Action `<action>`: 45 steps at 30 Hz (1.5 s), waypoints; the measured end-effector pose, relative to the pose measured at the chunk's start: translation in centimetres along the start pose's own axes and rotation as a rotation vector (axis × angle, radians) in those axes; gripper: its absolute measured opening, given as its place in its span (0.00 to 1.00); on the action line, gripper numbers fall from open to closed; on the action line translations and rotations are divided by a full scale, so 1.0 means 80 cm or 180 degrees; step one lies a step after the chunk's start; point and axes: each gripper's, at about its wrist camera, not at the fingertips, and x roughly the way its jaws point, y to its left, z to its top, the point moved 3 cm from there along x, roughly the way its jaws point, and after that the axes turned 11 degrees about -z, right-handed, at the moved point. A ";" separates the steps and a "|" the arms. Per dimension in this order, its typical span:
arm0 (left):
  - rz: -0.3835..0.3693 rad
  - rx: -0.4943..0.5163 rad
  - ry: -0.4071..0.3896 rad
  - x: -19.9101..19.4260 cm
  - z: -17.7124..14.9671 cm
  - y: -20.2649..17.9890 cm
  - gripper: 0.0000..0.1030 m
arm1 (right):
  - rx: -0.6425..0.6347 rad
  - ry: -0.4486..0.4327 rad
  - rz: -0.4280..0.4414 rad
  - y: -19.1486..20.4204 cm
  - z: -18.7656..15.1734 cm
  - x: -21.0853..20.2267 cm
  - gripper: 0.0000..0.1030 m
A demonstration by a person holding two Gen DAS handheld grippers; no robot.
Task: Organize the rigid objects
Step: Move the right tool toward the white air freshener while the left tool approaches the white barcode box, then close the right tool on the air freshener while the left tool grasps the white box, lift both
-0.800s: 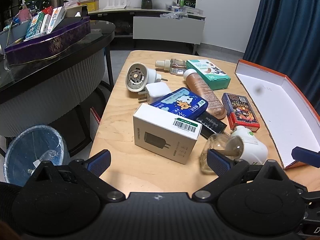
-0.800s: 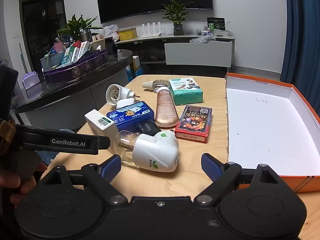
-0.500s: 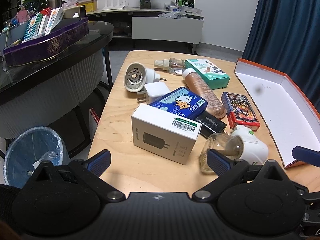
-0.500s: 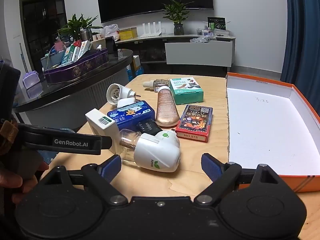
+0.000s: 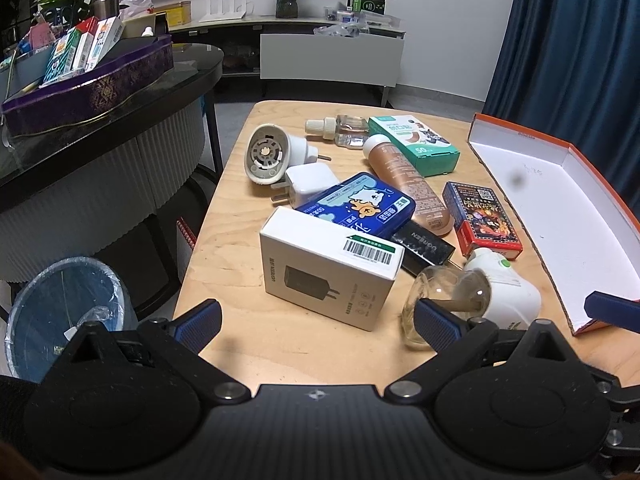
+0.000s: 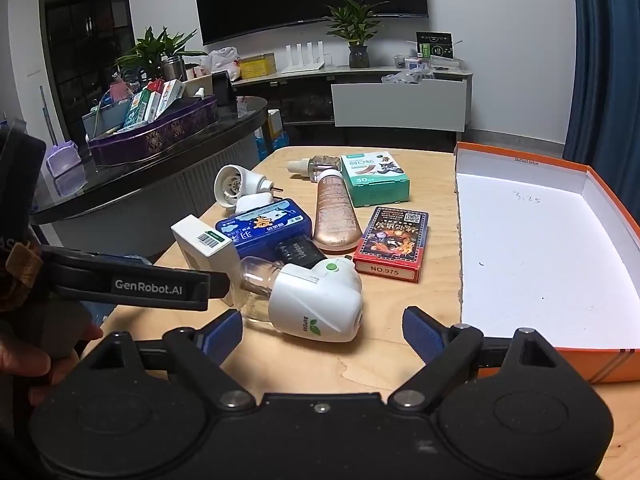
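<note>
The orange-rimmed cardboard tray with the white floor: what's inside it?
Nothing lies on the orange-rimmed cardboard tray's white floor, only handwritten digits and small specks. Its nearest strip is hidden behind the right gripper.

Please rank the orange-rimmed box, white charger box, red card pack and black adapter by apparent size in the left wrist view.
1. orange-rimmed box
2. white charger box, though nearness to the camera flatters it
3. red card pack
4. black adapter, partly hidden, so less certain

Left gripper (image 5: 316,320) and right gripper (image 6: 322,330) both gape wide, tilted downward, empty.
</note>
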 end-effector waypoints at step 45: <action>-0.0069 -0.0296 -0.0479 0.014 0.028 0.042 0.80 | -0.0928 -0.0111 0.0238 0.048 0.008 0.109 1.00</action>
